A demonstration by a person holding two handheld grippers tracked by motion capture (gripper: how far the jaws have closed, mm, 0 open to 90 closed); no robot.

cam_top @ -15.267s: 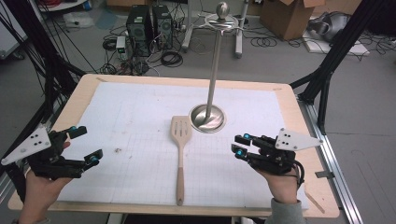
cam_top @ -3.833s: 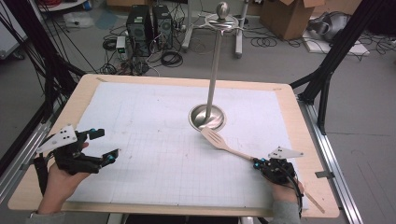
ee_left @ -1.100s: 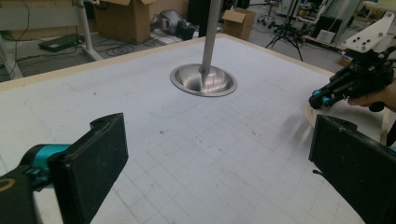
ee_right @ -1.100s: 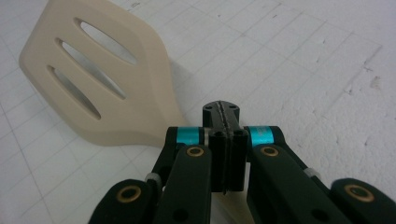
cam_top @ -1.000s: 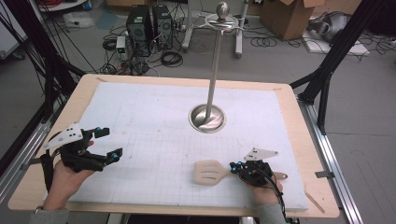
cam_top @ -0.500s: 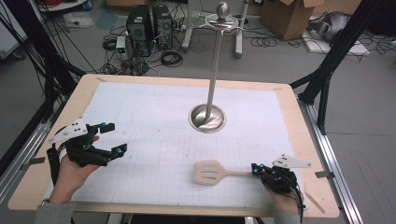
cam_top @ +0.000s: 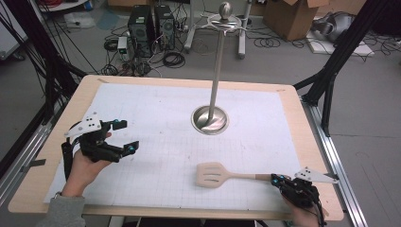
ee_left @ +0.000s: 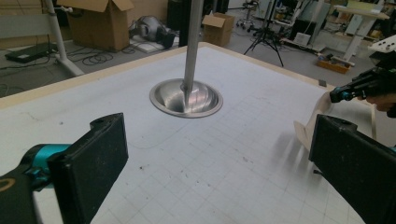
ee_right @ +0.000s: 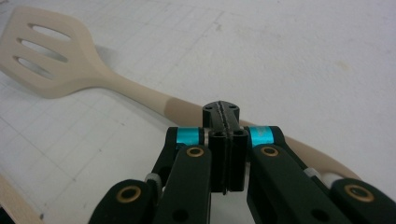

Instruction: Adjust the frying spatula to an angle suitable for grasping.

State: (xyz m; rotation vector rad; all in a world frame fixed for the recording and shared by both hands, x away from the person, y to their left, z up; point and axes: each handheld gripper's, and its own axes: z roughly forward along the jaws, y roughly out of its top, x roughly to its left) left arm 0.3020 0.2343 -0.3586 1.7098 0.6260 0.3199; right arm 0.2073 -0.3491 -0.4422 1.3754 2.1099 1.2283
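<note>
since the first frame the spatula has swung from upright mid-frame to lie across the lower right, handle pinched in the shut right gripper, left gripper wide open and empty, stand not yet reached, so hanging looks undone

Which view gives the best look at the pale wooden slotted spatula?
The high view: the whole pale wooden slotted spatula lies flat on the white grid mat, its handle running to the right gripper. The right gripper view shows its slotted blade close up, the handle partly hidden. The left gripper view catches only a blurred edge.
</note>
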